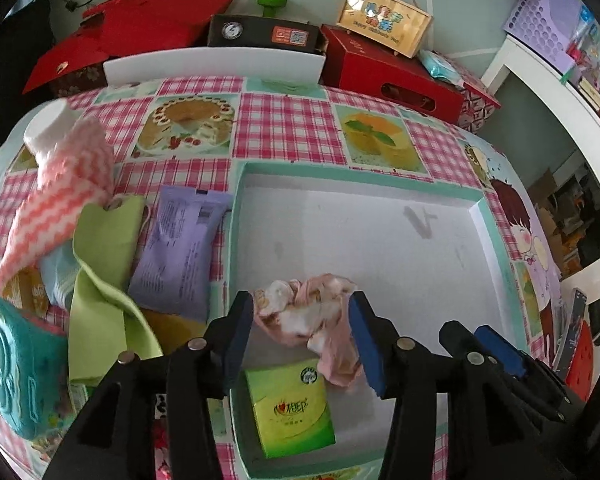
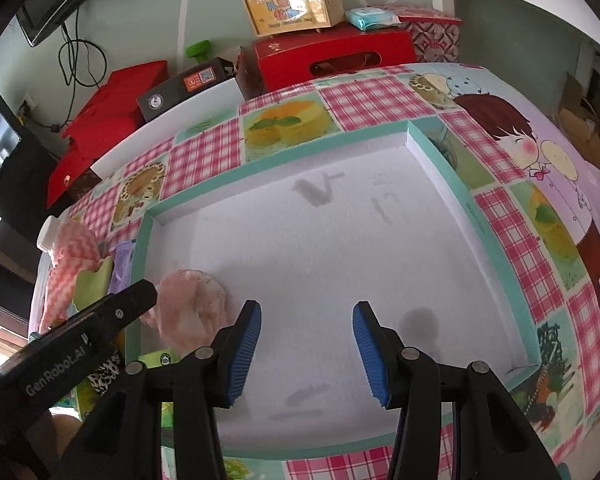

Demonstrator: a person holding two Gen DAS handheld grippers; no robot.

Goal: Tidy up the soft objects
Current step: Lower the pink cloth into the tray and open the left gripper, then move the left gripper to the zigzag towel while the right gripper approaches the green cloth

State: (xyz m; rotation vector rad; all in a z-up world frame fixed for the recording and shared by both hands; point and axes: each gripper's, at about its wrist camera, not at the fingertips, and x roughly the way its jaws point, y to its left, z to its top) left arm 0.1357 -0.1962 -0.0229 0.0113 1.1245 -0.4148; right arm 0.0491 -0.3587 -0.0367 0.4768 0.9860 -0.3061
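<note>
Jaws of left gripper [image 1: 302, 332] released around pink cloth [image 1: 312, 316] near tray [image 1: 340, 176] edge; right gripper [image 2: 306, 344] spread, empty.

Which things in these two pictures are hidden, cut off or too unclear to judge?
- Left wrist view: the left gripper straddles the pink cloth; whether the pads touch it is unclear.
- Left wrist view: the green tissue pack is partly behind a finger.
- Left wrist view: the pile under the green cloth is covered.
- Right wrist view: the left gripper's finger hides part of the pink cloth.
</note>
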